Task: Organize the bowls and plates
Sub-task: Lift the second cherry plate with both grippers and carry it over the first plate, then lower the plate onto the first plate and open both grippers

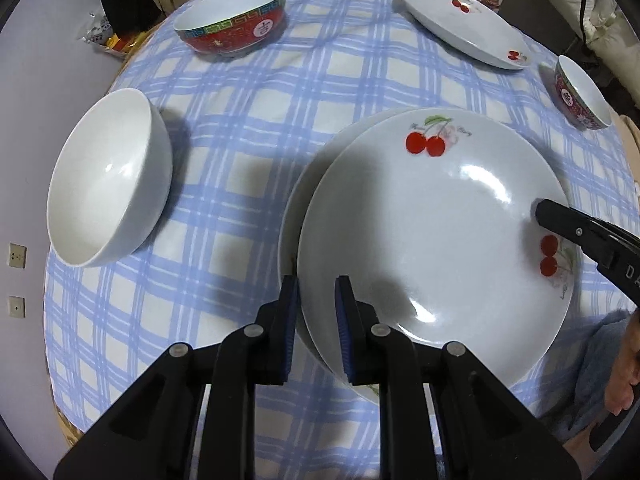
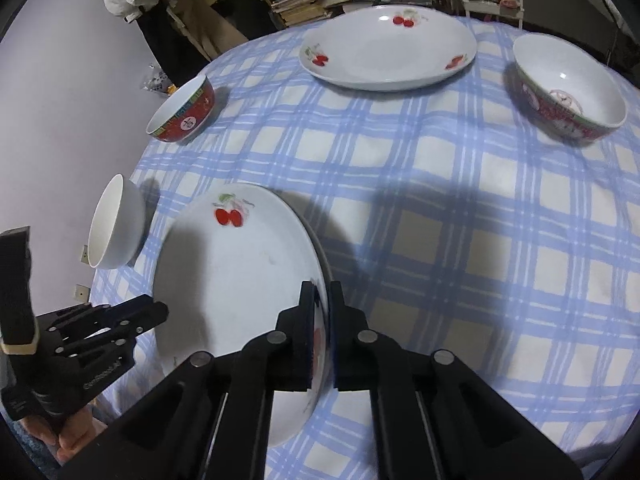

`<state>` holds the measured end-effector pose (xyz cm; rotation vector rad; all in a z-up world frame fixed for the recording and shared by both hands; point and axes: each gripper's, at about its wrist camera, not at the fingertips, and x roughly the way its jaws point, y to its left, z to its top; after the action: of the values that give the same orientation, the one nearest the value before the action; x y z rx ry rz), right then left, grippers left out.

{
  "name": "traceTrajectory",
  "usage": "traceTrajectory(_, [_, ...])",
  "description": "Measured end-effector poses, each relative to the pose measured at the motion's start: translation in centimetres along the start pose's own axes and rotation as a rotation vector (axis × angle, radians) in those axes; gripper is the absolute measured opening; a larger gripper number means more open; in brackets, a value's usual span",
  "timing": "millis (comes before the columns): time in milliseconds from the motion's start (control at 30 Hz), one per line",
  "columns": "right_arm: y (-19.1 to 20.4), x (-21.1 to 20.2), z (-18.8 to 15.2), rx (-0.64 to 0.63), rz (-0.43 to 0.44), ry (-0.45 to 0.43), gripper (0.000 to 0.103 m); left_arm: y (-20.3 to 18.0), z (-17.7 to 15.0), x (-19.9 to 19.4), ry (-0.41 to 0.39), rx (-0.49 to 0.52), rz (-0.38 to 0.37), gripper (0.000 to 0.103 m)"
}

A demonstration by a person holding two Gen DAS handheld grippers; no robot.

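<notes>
A white plate with red cherries (image 1: 432, 232) is held by both grippers just above a second white plate (image 1: 289, 216), whose rim shows at its left. My left gripper (image 1: 316, 290) is shut on the top plate's near rim, with one blue pad inside and one outside. In the right wrist view my right gripper (image 2: 322, 294) is shut on the opposite rim of the same cherry plate (image 2: 236, 280). The left gripper (image 2: 158, 314) shows at that plate's left edge. The right gripper (image 1: 541, 214) reaches in over the plate's right side.
On the blue plaid tablecloth (image 1: 248, 128) stand a white bowl (image 1: 108, 184) at the left, a red patterned bowl (image 1: 236, 20) at the back, another cherry plate (image 1: 460, 24) at the far right and a pink-red bowl (image 1: 580, 96). A person's hand (image 2: 72, 444) holds the left gripper.
</notes>
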<state>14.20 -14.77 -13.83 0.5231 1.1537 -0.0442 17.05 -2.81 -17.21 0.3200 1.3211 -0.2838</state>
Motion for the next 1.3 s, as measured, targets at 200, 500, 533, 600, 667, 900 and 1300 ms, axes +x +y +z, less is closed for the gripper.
traceTrajectory(200, [-0.2,0.3,-0.2,-0.007,-0.016,-0.003,0.009,-0.2,-0.1,-0.4,-0.025,0.001,0.041,0.019])
traceTrajectory(500, [0.1,1.2,-0.1,-0.018,-0.029,-0.020,0.010,1.4,0.0,-0.8,-0.030,-0.076,0.065,0.019])
traceTrajectory(533, [0.1,1.2,-0.1,-0.021,-0.030,-0.023,0.010,1.5,0.0,-0.8,-0.029,-0.079,0.064,0.019])
traceTrajectory(600, [0.1,1.2,-0.2,-0.024,-0.033,-0.028,0.010,1.6,0.0,-0.8,-0.028,-0.085,0.070,0.021])
traceTrajectory(667, [0.2,1.2,-0.2,-0.030,-0.035,-0.027,0.010,1.6,0.1,-0.7,-0.028,-0.088,0.071,0.021])
traceTrajectory(900, [0.2,0.4,0.3,-0.051,-0.038,-0.069,0.010,1.8,0.0,-1.0,-0.040,-0.106,0.071,0.021])
traceTrajectory(1300, [0.2,-0.6,0.7,-0.037,-0.063,-0.099,0.010,2.4,-0.1,-2.7,-0.103,-0.144,0.058,0.021])
